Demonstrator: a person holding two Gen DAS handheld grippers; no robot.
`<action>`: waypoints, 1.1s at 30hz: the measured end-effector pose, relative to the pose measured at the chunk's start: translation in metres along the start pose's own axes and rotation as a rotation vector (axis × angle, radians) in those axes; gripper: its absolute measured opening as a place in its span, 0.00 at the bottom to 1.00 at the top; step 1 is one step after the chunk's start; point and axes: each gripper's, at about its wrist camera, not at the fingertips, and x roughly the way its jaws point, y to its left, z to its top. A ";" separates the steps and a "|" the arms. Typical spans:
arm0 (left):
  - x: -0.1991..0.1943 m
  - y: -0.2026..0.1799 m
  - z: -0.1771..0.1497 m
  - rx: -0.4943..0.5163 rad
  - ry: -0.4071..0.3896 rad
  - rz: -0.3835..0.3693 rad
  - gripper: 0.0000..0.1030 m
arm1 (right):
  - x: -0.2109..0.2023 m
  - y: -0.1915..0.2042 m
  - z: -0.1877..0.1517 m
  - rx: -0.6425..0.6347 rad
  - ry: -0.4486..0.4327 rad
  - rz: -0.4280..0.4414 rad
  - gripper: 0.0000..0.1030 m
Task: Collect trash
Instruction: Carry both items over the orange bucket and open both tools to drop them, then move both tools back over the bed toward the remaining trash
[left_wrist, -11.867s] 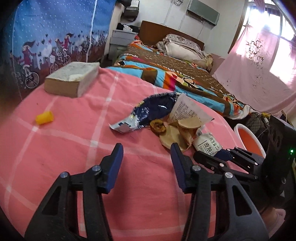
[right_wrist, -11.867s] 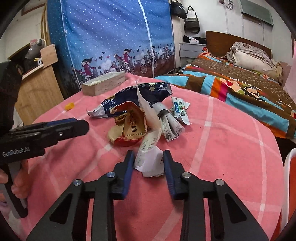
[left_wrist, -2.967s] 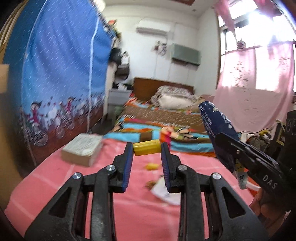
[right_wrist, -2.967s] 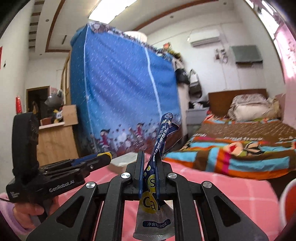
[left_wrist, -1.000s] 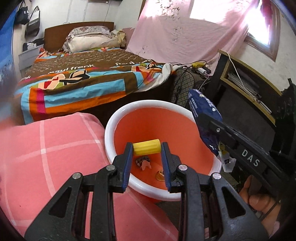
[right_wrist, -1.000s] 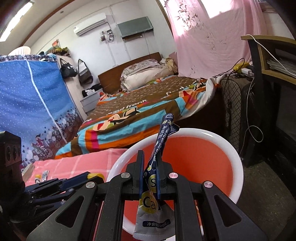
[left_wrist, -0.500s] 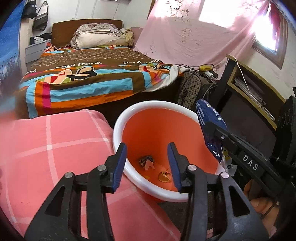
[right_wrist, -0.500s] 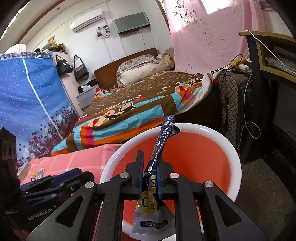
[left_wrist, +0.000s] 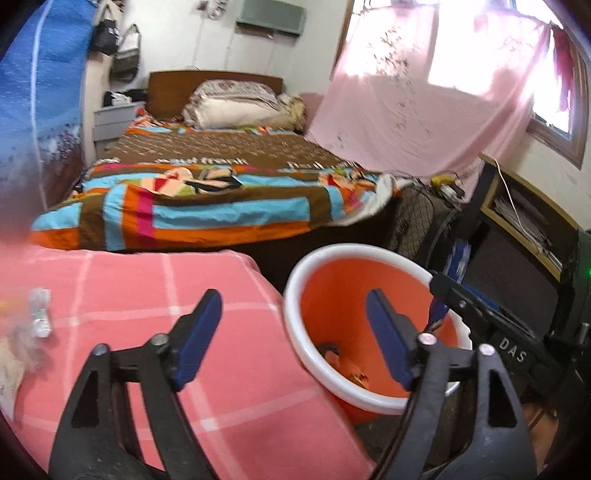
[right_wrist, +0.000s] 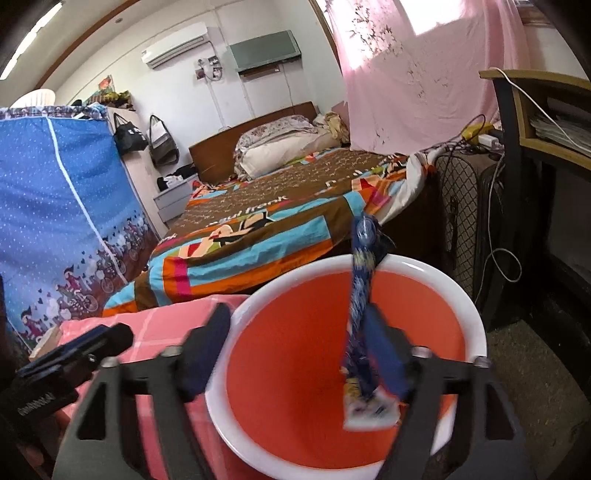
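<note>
An orange bin with a white rim (left_wrist: 295, 295) (right_wrist: 476, 332) stands beside the pink checked table. My left gripper (left_wrist: 291, 332) is open and empty, straddling the table edge and the bin's left rim. My right gripper (right_wrist: 295, 354) is open wide over the bin. A dark blue snack wrapper (right_wrist: 360, 295) hangs loose against its right finger (right_wrist: 384, 354), above the bin's inside. In the left wrist view the right gripper (left_wrist: 443, 291) reaches in over the bin's far rim, with a bit of wrapper (left_wrist: 437, 314). Small scraps (left_wrist: 332, 350) lie at the bin's bottom.
The pink cloth table (left_wrist: 129, 295) holds leftover wrappers (left_wrist: 37, 317) at its left edge. A bed with a striped quilt (left_wrist: 207, 199) lies behind. A fan and cables (right_wrist: 465, 221) and a dark shelf unit (left_wrist: 517, 236) stand right of the bin.
My right gripper has opened and the blue wrapper is slipping free over the bin. My left gripper, which dropped the yellow piece earlier, has opened wider and swung left toward the table.
</note>
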 end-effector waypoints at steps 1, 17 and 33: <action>-0.004 0.004 0.001 -0.007 -0.018 0.013 0.72 | -0.001 0.003 0.001 -0.008 -0.011 -0.001 0.77; -0.076 0.054 -0.001 -0.063 -0.288 0.231 0.91 | -0.020 0.048 0.002 -0.105 -0.188 0.073 1.00; -0.164 0.132 -0.022 -0.098 -0.486 0.425 0.91 | -0.064 0.150 -0.031 -0.250 -0.490 0.281 1.00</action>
